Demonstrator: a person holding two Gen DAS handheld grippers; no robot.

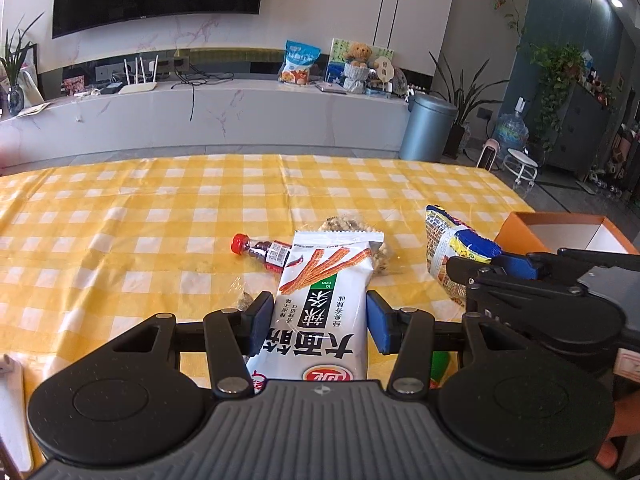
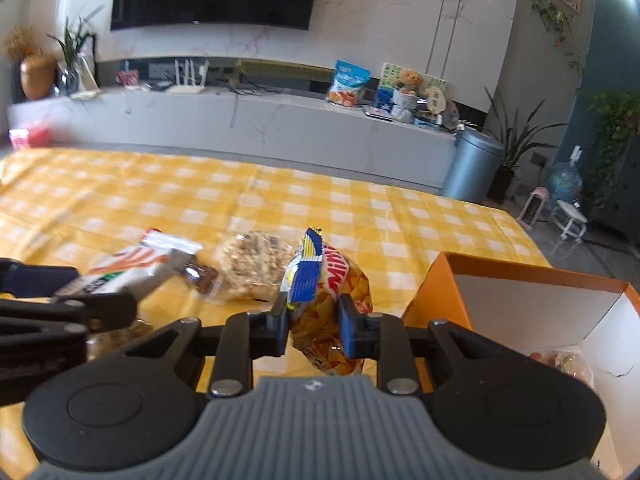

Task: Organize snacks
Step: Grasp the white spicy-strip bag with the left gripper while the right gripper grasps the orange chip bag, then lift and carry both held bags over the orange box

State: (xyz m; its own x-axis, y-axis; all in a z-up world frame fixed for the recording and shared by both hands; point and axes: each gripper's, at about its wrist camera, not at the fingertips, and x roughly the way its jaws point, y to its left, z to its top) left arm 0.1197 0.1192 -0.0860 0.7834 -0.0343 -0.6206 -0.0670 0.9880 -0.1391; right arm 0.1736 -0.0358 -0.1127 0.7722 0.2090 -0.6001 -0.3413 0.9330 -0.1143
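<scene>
Two snacks in hand at once. Left tongs (image 1: 320,320) closed on the white spicy-stick packet (image 1: 324,304), pads pressing its two long sides about the middle, the packet raised from the desk (image 1: 120,216) and pointing forward. Right tongs (image 2: 314,326) closed on the yellow chip bag (image 2: 326,300), squeezed near its middle, the blue sealed end standing up above the pads.

Judged as the carrying step toward the orange box (image 2: 444,296), which stands just right of the right tongs, open on top, with some wrapped snack already inside at the near corner. Best to bring the chip bag first, since closer; lift above the orange wall before crossing, then lower into the free white floor, and only then release. Soft bag, so no harder squeeze needed.

Between the two tongs little room; risk of knocking together. Still on the desk: a small red-capped bottle (image 1: 262,251) and a clear bag of puffed cakes (image 2: 254,268), both under the path of the left tongs. Far half of the desk wide and free for moving.
</scene>
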